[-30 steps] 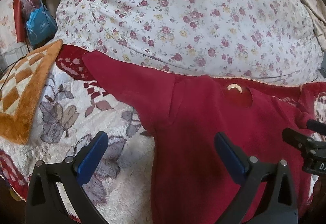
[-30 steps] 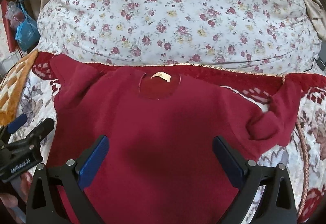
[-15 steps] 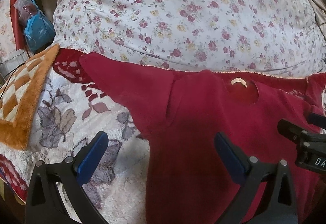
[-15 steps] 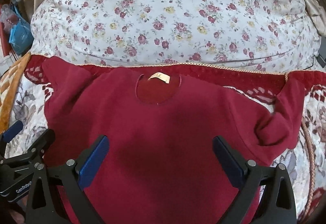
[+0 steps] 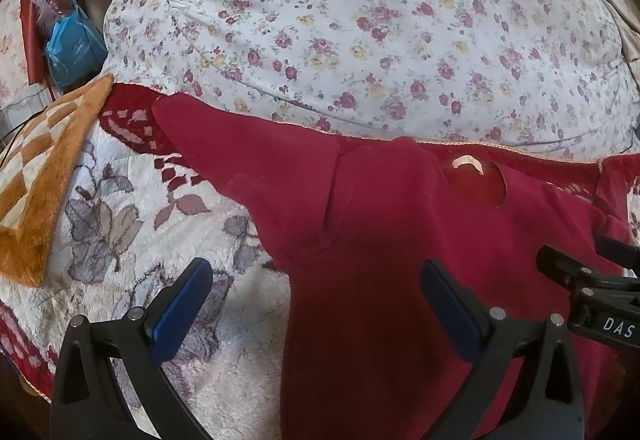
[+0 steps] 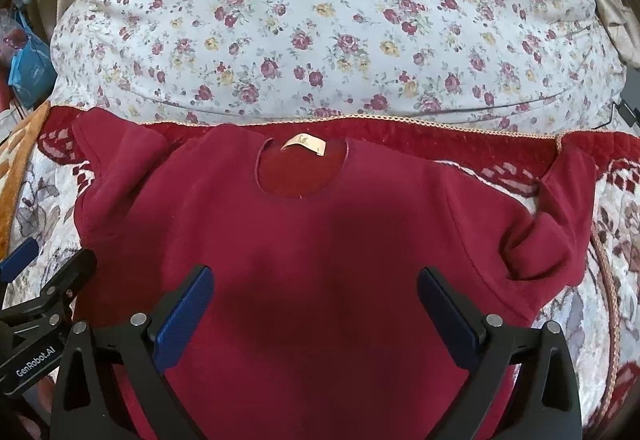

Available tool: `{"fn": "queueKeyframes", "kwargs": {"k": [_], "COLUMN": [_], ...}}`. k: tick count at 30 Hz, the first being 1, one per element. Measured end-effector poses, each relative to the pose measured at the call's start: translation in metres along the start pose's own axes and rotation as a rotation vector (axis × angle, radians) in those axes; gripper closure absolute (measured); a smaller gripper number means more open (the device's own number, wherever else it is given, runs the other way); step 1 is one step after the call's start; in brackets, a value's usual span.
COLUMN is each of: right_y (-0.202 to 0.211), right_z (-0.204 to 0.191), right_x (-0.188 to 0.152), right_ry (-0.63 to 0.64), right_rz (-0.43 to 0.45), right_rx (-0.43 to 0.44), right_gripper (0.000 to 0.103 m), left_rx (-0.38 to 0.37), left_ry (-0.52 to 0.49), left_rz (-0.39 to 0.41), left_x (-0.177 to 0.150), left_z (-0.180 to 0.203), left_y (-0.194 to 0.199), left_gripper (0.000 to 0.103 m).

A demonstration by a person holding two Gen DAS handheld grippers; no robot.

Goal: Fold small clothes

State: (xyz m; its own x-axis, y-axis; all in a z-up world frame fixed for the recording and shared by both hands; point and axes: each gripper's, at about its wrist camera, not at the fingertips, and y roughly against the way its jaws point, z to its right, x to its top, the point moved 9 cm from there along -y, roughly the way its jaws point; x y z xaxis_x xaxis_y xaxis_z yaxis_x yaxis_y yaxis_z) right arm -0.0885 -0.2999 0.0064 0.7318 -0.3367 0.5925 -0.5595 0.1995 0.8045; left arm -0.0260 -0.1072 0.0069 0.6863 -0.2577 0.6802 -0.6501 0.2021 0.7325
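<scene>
Across the frame's centre a red top point(image 6: 320, 248) lies flat on the blanket point(image 5: 120, 232), both hand-held grippers, left point(image 5: 316, 304) and right point(image 6: 316, 304), released above it.

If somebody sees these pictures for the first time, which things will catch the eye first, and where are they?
First comes the dark red long-sleeved sweater, spread flat in the middle on the plush floral blanket, its cream neck label at the far side. Behind it rises a large white cushion with small red roses. In front, the left gripper and right gripper hover open, blue-padded fingers apart.
</scene>
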Motion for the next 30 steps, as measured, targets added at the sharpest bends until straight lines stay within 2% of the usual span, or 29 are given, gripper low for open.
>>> {"fn": "queueKeyframes", "kwargs": {"k": [11, 30], "right_y": [-0.009, -0.022], "right_z": [-0.001, -0.004], "right_x": [-0.004, -0.009], "right_ry": [-0.002, -0.008], "right_rz": [-0.031, -0.079], "right_rx": [-0.028, -0.003], "right_gripper": [0.0, 0.0], "left_rx": [0.003, 0.01], "left_ry": [0.012, 0.026], "left_rz": [-0.006, -0.032], "left_x": [-0.001, -0.003], "left_z": [-0.005, -0.003], "left_y": [-0.002, -0.014], "left_gripper": [0.0, 0.0]}}
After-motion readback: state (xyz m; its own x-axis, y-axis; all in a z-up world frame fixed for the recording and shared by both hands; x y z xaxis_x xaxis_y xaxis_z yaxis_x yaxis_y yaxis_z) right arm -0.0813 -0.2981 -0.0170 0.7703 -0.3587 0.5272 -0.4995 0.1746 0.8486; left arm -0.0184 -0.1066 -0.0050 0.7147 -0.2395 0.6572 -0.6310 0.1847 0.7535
